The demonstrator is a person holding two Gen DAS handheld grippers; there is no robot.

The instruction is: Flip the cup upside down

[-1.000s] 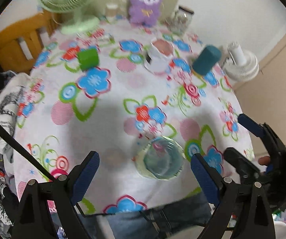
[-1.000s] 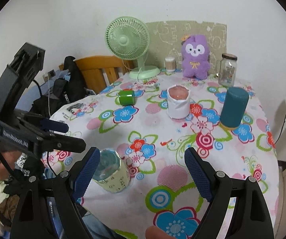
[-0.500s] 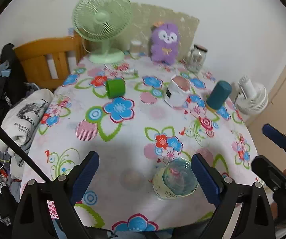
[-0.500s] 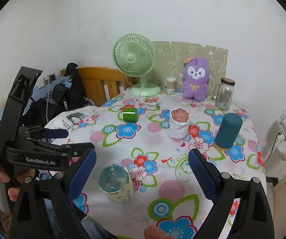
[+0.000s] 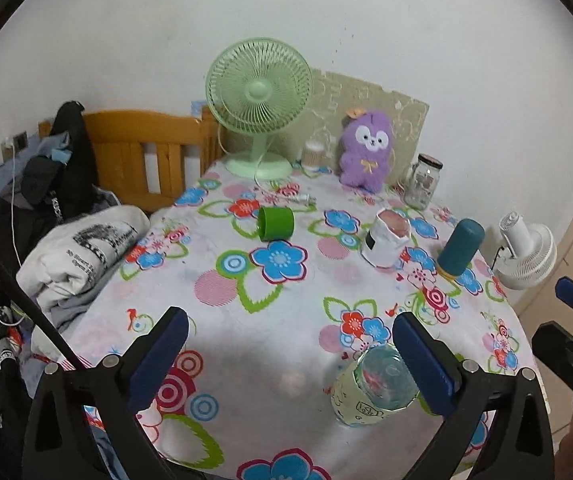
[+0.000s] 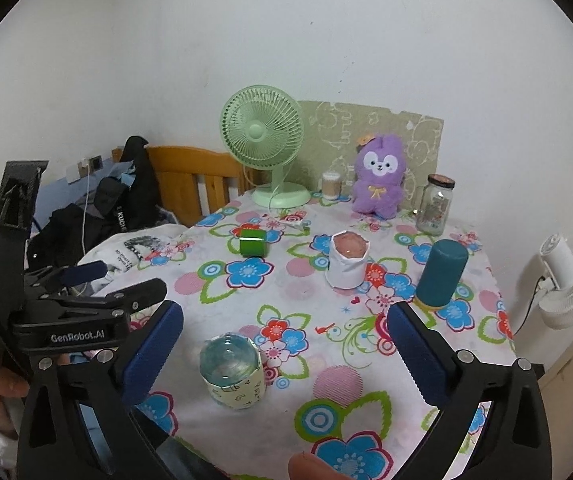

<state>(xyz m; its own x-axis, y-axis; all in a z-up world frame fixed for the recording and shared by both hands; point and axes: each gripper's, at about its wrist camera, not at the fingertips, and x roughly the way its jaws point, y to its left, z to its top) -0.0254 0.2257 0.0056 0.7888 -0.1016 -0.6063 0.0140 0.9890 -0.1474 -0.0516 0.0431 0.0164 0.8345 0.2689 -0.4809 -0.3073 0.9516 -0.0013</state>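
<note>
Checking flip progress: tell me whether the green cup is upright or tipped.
Tipped. The green cup lies on its side on the tablecloth, open mouth facing left.

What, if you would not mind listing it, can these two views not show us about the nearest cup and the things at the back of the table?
- Cup: which end is up is unclear in both views; the glass is see-through.
- Cup's right side, left wrist view: hidden by the left tool finger.
- Glass jar: contents too small.
- Small container by the fan: too small to identify.

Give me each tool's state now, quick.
Left tool: open, holding nothing; the cup stands by its right finger.
Right tool: open, holding nothing; cup between its fingers, untouched.
</note>
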